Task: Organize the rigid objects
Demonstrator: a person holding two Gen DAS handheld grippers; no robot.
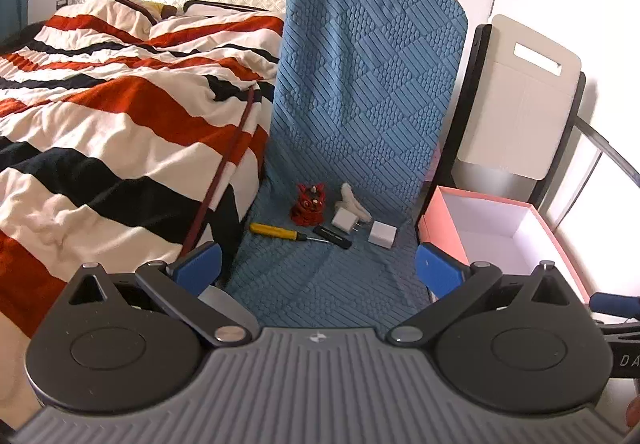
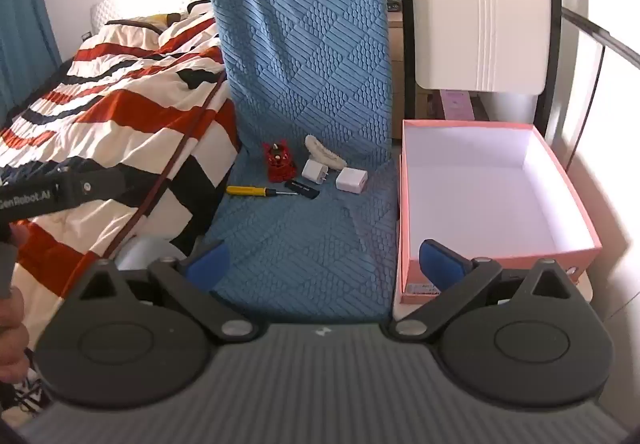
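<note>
6 small items sit clustered at the back of the blue mat (image 2: 304, 244) on the chair seat: yellow screwdriver (image 2: 248, 190), black stick (image 2: 303, 189), red figurine (image 2: 279, 161), 2 white chargers (image 2: 314, 170) (image 2: 351, 180), pale fuzzy piece (image 2: 324, 155). Pink box (image 2: 576, 200) just right of the mat, empty inside. Nothing sorted yet, all 6 left to move by my read. Left gripper (image 1: 318, 264) and right gripper (image 2: 324, 264) both spread wide, holding nothing, well short of the items. Striped bedding (image 1: 100, 104) to the left.

chair cover (image 1: 372, 84) blue quilted | box (image 2: 416, 204) pink | screwdriver (image 2: 246, 190) yellow | figurine (image 2: 280, 162) red
</note>
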